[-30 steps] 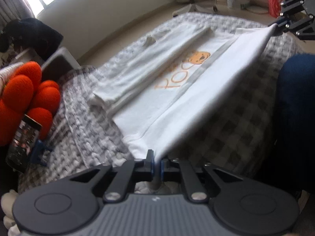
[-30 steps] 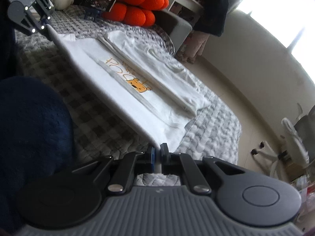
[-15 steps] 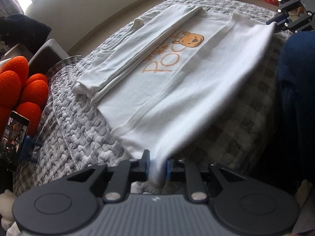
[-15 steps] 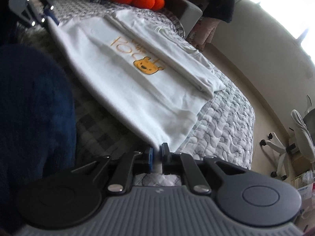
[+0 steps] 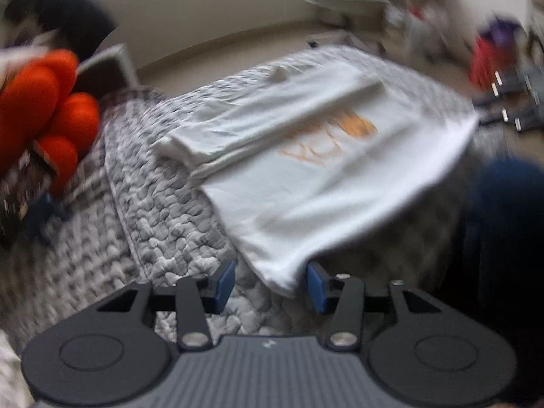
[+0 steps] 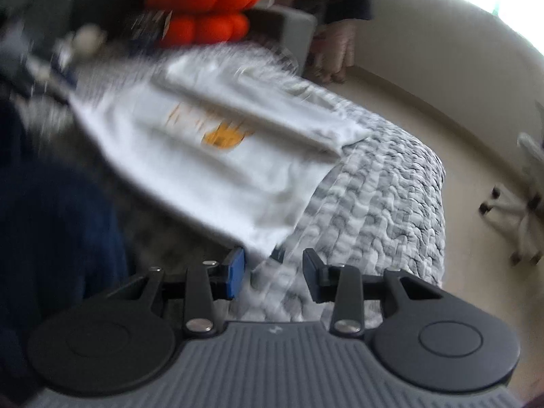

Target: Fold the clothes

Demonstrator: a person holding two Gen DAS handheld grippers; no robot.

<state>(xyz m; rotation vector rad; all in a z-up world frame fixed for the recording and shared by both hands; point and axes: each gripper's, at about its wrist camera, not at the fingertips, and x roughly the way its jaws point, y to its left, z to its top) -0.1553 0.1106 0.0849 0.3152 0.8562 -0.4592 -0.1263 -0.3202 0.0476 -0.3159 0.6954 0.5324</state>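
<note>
A white T-shirt (image 5: 323, 183) with an orange print lies flat on the grey quilted bed (image 5: 163, 204), its far side folded over in a long strip. My left gripper (image 5: 269, 284) is opening. The shirt's near corner lies loose between its blue pads (image 5: 224, 280), which do not press it. My right gripper (image 6: 273, 275) is opening too, with the other near corner of the T-shirt (image 6: 204, 176) just ahead of its jaws, free. Each gripper also shows, blurred, at the far corner in the other's view: right gripper (image 5: 510, 102), left gripper (image 6: 37, 68).
An orange plush (image 5: 37, 102) and a phone on a stand (image 5: 20, 183) sit at the bed's left. A person's dark blue leg (image 5: 503, 238) is close beside the shirt. A red bin (image 5: 486, 57) and an office chair (image 6: 523, 197) stand on the floor beyond the bed.
Both grippers went from shut on the shirt's near edge to open. The edge they held taut has dropped onto the bed. Both views are now blurred by movement.
</note>
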